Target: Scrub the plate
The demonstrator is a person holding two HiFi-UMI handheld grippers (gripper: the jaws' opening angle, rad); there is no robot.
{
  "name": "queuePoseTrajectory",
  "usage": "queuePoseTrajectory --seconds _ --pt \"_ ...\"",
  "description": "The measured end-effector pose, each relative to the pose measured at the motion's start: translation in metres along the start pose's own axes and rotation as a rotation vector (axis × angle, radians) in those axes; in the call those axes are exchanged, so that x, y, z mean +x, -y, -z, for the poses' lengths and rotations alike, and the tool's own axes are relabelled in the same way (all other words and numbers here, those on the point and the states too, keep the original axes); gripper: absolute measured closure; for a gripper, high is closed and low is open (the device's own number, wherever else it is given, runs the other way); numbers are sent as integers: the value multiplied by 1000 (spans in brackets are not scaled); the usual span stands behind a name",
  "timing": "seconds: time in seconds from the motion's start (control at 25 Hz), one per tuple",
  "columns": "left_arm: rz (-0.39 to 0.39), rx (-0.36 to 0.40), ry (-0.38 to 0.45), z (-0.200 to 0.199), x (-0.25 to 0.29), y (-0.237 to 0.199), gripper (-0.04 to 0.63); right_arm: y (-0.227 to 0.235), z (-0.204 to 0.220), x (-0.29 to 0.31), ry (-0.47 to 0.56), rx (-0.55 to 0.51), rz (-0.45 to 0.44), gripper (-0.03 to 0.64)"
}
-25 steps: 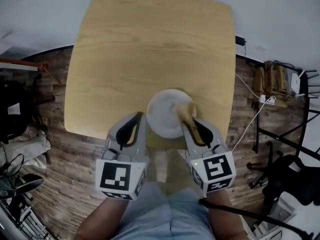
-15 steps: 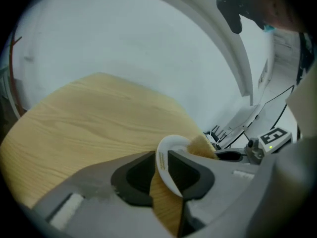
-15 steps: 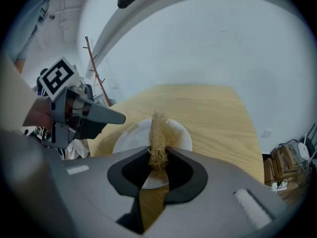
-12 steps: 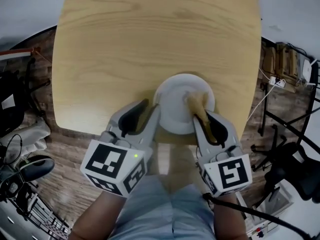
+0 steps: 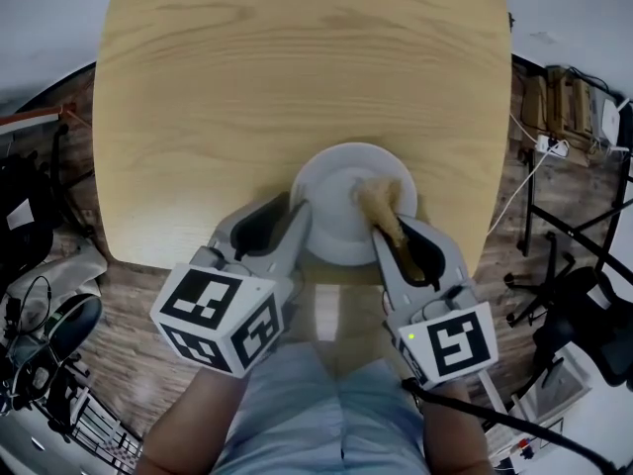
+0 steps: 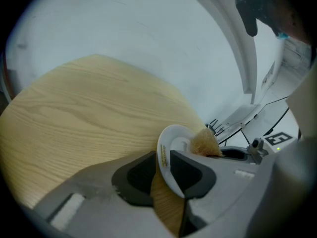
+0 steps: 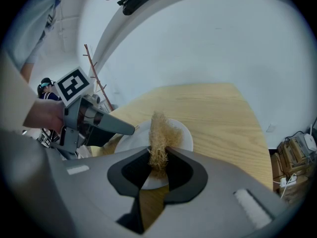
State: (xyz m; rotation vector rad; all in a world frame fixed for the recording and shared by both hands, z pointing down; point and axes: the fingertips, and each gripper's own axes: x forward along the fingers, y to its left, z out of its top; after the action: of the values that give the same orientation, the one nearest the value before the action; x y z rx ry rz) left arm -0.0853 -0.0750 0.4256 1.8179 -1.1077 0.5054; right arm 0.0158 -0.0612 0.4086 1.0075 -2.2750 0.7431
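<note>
A second earlier the left gripper (image 6: 161, 159) had been closed and empty, just beside the near-left rim of the white plate (image 5: 336, 206). At this moment its jaws were opening, spread about as wide as they go, and the plate's near-left rim stood between them. The left gripper view showed the rim in the gap, close against the pads, but no firm clamp on it yet.

The right gripper (image 7: 157, 168) had not altered: its jaws were pinched on the tan loofah scrubber (image 5: 380, 209), whose free end rested on the right half of the plate's face, much as it had half a second before.

The plate itself sat flat on the wooden table (image 5: 297, 67), whose near edge ran just on the person's side of the plate.

By my reading, the left gripper was being set to grip the rim and steady the plate, so that the scrubber could be rubbed across it without the plate sliding. Scrubbing proper looked about to begin, and the plate was not yet held fast.
</note>
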Motion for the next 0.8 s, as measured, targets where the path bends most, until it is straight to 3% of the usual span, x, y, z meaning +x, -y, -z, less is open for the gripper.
queuePoseTrajectory --seconds 0.2,0.4,0.64,0.8 --pt "2 30 -30 0 2 0 492 0 0 1 -3 -4 1 543" --pt "58 -76 -44 1 3 0 518 -1 1 2 -8 -28 1 543" --pt "18 36 -23 -11 1 7 522 4 0 2 -12 -11 -5 543" --pt "1 74 -20 -14 -4 10 525 11 -11 -2 -35 -34 53 543"
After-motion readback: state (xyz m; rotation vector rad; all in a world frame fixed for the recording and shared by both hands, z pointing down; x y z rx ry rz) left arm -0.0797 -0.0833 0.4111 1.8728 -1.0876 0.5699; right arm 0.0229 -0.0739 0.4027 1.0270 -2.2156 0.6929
